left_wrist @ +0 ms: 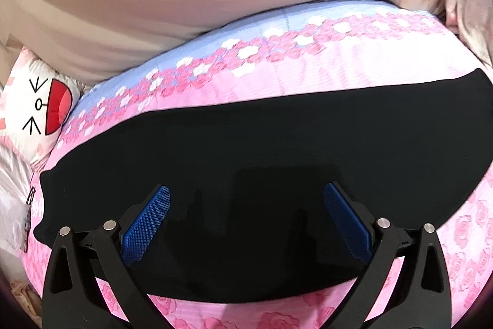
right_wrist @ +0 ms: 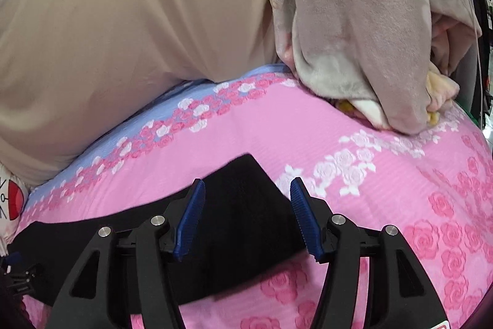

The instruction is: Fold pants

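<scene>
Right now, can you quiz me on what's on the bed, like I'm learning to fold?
1. True or false: the pants lie flat on the pink sheet.
2. What color are the pants? A) black B) white C) green
3. Fill in: both the left gripper and the right gripper have their jaws ____.

Key: 1 true; 2 A; 3 open.

The pants (left_wrist: 246, 150) are matt black cloth, smooth. The bed sheet (right_wrist: 385, 144) is printed woven cloth. The blanket (right_wrist: 354, 36) looks soft and fleecy. The fingers (left_wrist: 148, 224) carry blue, finely ribbed pads on matt black plastic with shiny metal pins.
</scene>
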